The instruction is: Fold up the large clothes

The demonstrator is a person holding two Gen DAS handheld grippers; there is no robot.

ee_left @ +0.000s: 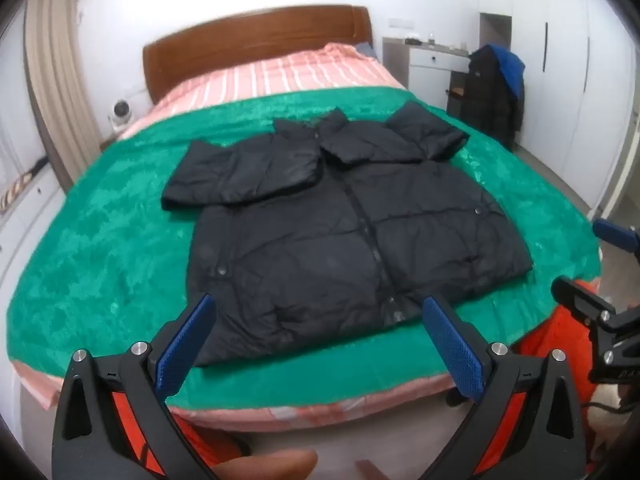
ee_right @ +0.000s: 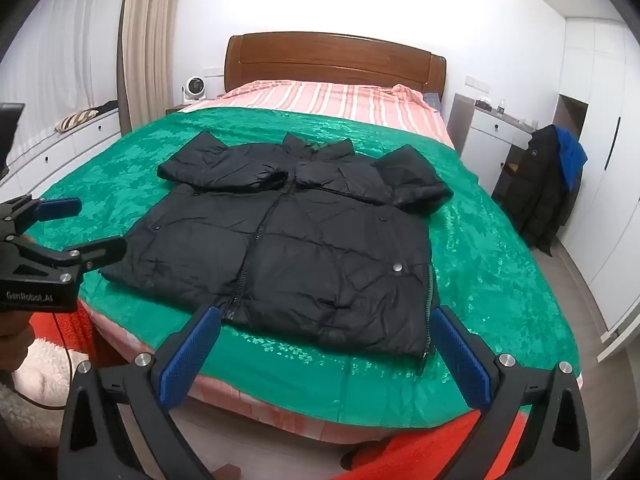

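Note:
A black puffer jacket (ee_left: 340, 216) lies flat, front up and zipped, on a green blanket (ee_left: 100, 240) on the bed; both sleeves are folded across its chest. It also shows in the right wrist view (ee_right: 300, 240). My left gripper (ee_left: 318, 316) is open and empty, held above the jacket's near hem. My right gripper (ee_right: 326, 328) is open and empty, above the hem's right part. Each gripper shows at the edge of the other's view: the right gripper (ee_left: 592, 264) and the left gripper (ee_right: 86, 226).
The bed has a wooden headboard (ee_right: 332, 60) and a pink striped sheet (ee_right: 328, 96). A chair draped with dark and blue coats (ee_right: 548, 184) stands right of the bed by a white desk (ee_right: 492, 136). Wardrobes (ee_right: 600, 160) line the right wall. A small fan (ee_right: 195, 88) sits left.

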